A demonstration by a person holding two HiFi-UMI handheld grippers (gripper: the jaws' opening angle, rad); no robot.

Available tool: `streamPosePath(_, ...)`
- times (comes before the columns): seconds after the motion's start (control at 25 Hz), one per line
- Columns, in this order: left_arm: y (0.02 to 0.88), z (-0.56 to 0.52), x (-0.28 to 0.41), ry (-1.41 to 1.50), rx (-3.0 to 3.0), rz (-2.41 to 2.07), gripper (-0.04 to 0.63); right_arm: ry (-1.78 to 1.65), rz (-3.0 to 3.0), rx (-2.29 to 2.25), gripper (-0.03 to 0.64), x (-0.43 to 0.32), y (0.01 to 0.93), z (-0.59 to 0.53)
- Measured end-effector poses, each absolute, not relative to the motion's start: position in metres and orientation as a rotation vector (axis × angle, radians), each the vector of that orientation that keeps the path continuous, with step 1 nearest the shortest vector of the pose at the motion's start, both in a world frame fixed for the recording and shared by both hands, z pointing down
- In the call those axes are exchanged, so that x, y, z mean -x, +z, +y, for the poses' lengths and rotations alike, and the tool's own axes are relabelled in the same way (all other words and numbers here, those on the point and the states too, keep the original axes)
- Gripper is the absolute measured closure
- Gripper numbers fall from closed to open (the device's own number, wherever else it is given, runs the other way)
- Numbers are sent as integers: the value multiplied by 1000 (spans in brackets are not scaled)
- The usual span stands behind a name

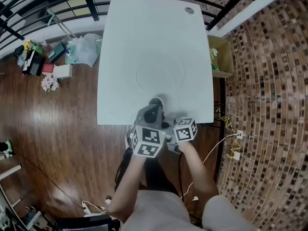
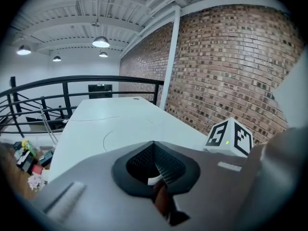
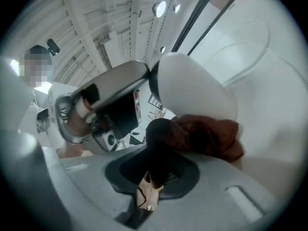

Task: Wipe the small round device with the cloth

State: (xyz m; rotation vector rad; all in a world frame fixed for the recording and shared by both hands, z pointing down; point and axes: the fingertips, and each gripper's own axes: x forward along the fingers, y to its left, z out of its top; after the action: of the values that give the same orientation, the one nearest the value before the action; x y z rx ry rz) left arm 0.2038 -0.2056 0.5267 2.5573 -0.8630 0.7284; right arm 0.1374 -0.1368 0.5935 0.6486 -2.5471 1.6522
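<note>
The small round white device (image 3: 192,88) is held up at the tip of my left gripper (image 3: 144,76), which is shut on it. A dark red cloth (image 3: 211,136) is bunched against the underside of the device, and my right gripper (image 3: 161,126) is shut on the cloth. In the head view both grippers are close together over the table's near edge. There the left gripper (image 1: 153,110) points at the device (image 1: 156,101), the right gripper (image 1: 169,124) is beside it, and the cloth is hidden. From the left gripper view the device shows only as a white sliver between the jaws.
The white table (image 1: 154,47) stretches away, with a round grommet hole (image 1: 189,10) at the far right. Bags and clutter (image 1: 48,61) lie on the wooden floor to the left. A cardboard box (image 1: 221,57) and cables (image 1: 231,134) lie to the right by the brick wall.
</note>
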Motion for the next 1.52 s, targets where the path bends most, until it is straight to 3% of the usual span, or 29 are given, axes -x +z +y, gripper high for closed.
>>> streamPosePath(0.16, 525, -204, -209, 697, -2568, -837, 580, 1581, -2533, -729, 581, -221, 562, -134)
streamPosePath(0.28, 526, -204, -202, 642, -2554, -829, 580, 1454, -2636, -924, 581, -273, 512, -207)
streamPosePath(0.48, 525, -200, -206, 631, -2585, -881, 580, 1292, -2480, -298, 581, -186, 505, -300)
streamPosePath(0.68, 524, -199, -207, 647, -2598, -921, 580, 1255, -1861, 384, 581, -115, 561, -246)
streamPosePath(0.8, 524, -202, -205, 647, -2607, -920, 580, 1186, -1681, 509, 581, -114, 567, -230)
streamPosePath(1.28, 528, -201, -195, 674, -2592, -923, 580, 1384, -2049, -76, 581, -219, 573, -236)
streamPosePath(1.52, 530, -204, -189, 712, -2577, -892, 580, 1535, -2318, -453, 581, -214, 582, -177)
